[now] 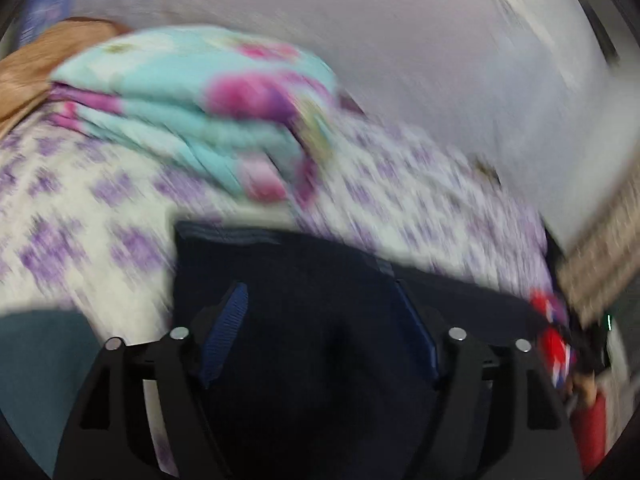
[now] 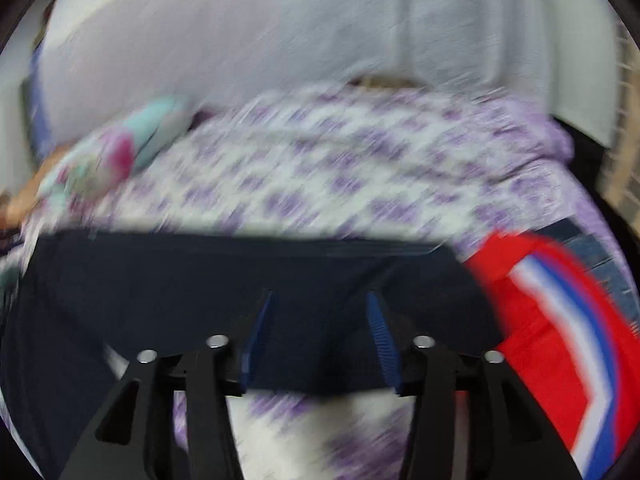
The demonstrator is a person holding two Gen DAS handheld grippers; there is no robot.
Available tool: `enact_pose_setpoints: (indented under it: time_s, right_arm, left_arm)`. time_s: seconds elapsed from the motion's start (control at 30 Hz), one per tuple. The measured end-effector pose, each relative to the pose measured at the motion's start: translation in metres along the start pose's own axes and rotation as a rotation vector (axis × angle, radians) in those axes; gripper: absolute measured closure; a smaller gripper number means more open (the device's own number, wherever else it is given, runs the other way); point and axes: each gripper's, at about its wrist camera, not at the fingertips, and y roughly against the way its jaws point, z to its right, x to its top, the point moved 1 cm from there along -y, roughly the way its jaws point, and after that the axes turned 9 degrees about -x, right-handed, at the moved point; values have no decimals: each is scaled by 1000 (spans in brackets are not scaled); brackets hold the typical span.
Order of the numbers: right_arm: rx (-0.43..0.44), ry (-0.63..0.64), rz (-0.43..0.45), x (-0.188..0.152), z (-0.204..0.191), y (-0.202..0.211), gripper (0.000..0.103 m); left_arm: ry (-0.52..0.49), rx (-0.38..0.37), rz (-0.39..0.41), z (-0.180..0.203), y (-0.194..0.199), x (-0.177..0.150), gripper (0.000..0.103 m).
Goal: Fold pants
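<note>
No writing can be read; both views are smeared by motion. The dark navy pants [image 1: 304, 280] lie flat on the bed [image 1: 80, 200], over its purple-flowered sheet. The left tool [image 1: 320, 300] is spread wide above the cloth, gripping nothing. The right tool [image 2: 320, 300] likewise gapes, empty, beside a red striped garment [image 2: 560, 320].

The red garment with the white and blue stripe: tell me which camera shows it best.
The right wrist view. The red garment with the white and blue stripe fills its lower right, beside the dark navy pants. The left wrist view catches only a small blurred patch of it at the right edge.
</note>
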Motion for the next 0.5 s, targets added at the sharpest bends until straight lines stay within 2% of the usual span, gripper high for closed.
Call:
enact_pose_setpoints:
  time_s: [0.03,0.1,0.13,0.2,0.27,0.33,0.4,0.43,0.5]
  right_arm:
    - [-11,45,-59,-13,-16,-15,45]
    - [-5,85,-191,-35,-31,-46,42]
    - [-11,91,-145,-42,-33,-47,42]
    - [12,69,-176,-40,-29,-41,39]
    - [75,8,-211,-39,-19,-30,36]
    - [98,-41,-143,-43,-9,-5,32]
    - [92,-72,-34,-49,4,27,19]
    - [79,-85,21,-54,10,40,12]
    - [49,-93,85,-67,18,51,10]
  left_arm:
    - [-35,18,-51,6,-5,-20,26]
    - [-91,105,-131,11,-14,-53,27]
    - [-135,151,-143,17,-13,-70,26]
    - [-147,167,-133,21,3,-85,25]
    - [-84,147,-78,13,35,-97,25]
    - [12,78,-24,3,66,-109,22]
    - [107,33,3,-11,87,-126,21]
    - [146,31,7,-16,97,-138,21]
    - [187,69,-22,-23,103,-156,20]
